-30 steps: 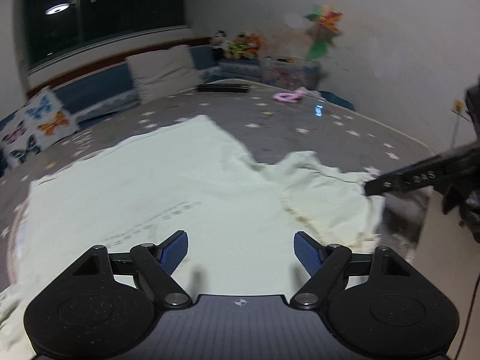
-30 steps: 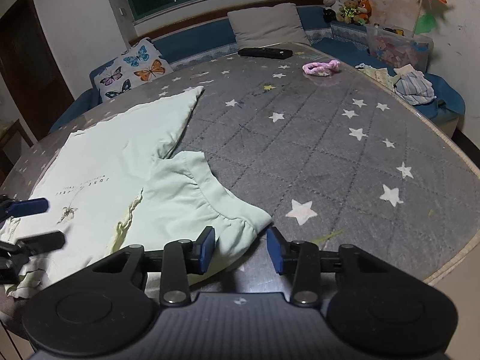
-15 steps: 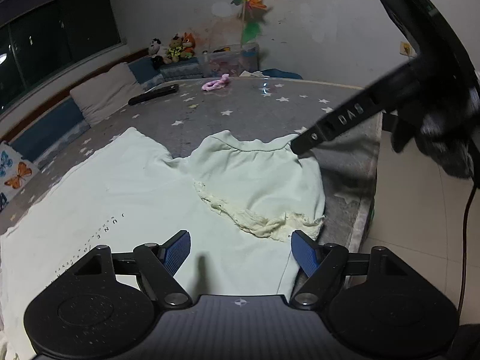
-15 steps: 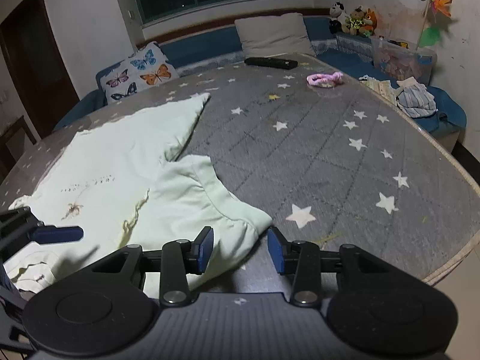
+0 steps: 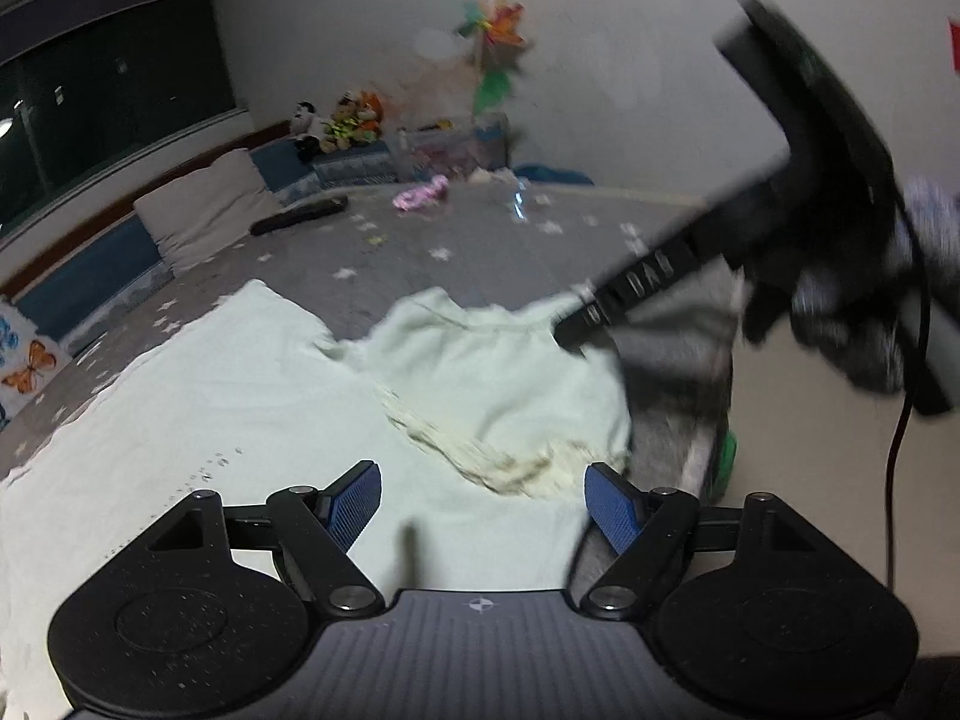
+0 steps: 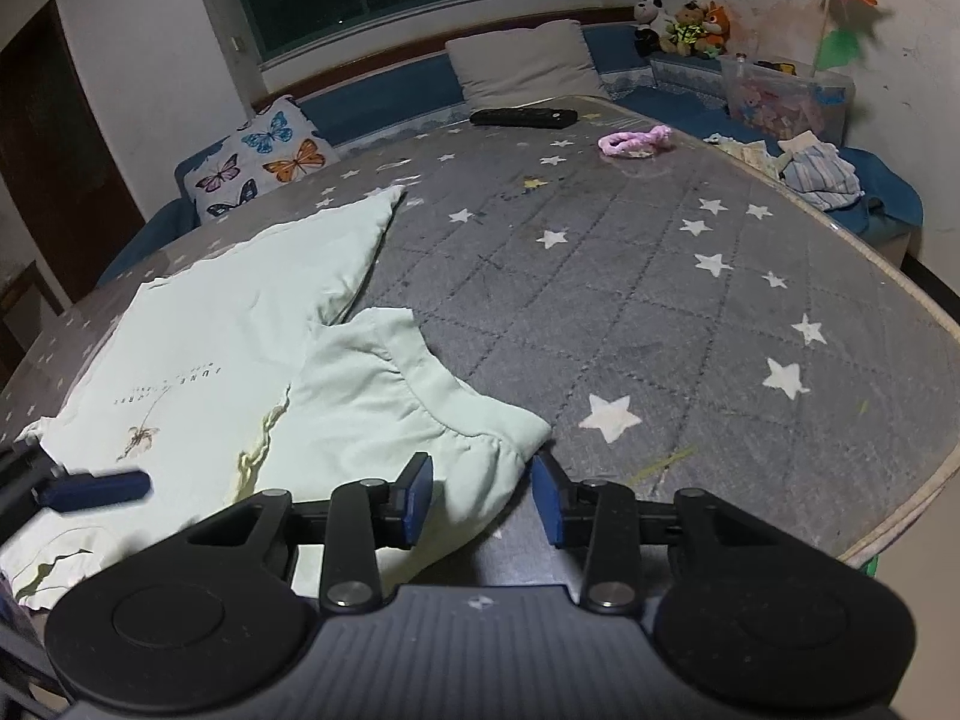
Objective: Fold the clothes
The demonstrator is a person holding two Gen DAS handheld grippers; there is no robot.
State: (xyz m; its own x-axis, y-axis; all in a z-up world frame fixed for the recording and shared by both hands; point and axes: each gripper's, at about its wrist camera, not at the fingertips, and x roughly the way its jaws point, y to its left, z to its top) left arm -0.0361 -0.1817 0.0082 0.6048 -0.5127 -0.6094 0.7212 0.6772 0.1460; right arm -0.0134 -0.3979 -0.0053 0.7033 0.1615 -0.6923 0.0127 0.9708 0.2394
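A pale green shirt (image 6: 228,360) lies spread on the grey star-patterned mattress (image 6: 660,300), one sleeve folded over its body. In the left wrist view the shirt (image 5: 240,396) fills the foreground, with the sleeve (image 5: 510,384) by the bed's edge. My left gripper (image 5: 483,501) is open just above the shirt, holding nothing. My right gripper (image 6: 483,495) is open with its jaws either side of the sleeve's cuff corner (image 6: 510,444). The right gripper also shows in the left wrist view (image 5: 630,291), its tip at the sleeve.
A butterfly pillow (image 6: 264,162), a white pillow (image 6: 522,66), a black remote (image 6: 522,117) and a pink cloth (image 6: 633,141) lie at the far side. Soft toys (image 6: 684,24), a toy box (image 6: 786,96) and crumpled clothes (image 6: 816,171) sit far right. The mattress edge (image 6: 900,504) is near right.
My left gripper has swung toward the folded sleeve and the bed's edge. My right gripper has stayed at the cuff, still open. The shirt has not moved.
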